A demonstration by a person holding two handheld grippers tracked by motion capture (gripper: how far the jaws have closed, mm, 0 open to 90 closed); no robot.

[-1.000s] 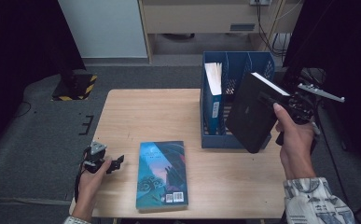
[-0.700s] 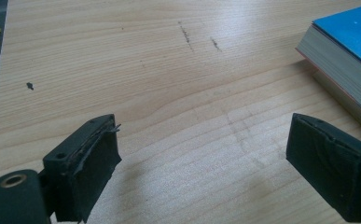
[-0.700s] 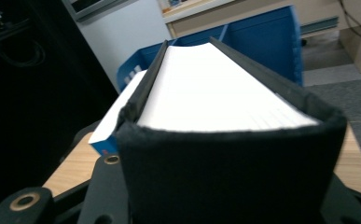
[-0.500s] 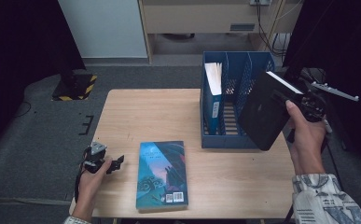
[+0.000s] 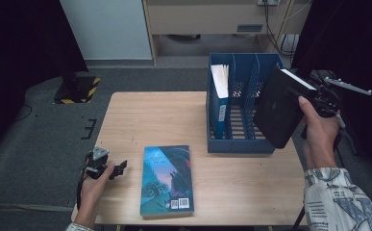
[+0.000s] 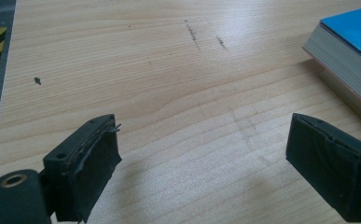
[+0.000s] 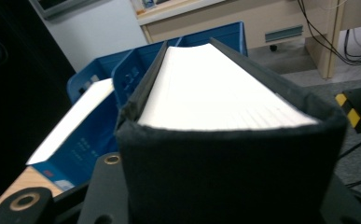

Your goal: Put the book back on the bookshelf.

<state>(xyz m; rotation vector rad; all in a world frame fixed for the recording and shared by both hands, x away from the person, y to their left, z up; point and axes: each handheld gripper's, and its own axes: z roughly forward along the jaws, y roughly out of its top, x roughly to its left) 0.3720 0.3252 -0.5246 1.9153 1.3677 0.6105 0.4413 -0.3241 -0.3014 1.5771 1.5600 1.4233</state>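
Right gripper (image 5: 313, 103) clamped on a black book (image 5: 280, 108), held tilted in the air above the table's right edge, just beside the blue file rack (image 5: 241, 144), left gripper (image 5: 118, 168) jaws wide apart and empty, near the front left corner, teal book (image 5: 167, 179) flat by the front edge.

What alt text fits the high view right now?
The right gripper holds a black book tilted above the blue rack, which has one book in its left slot. The left gripper rests open near a teal book.
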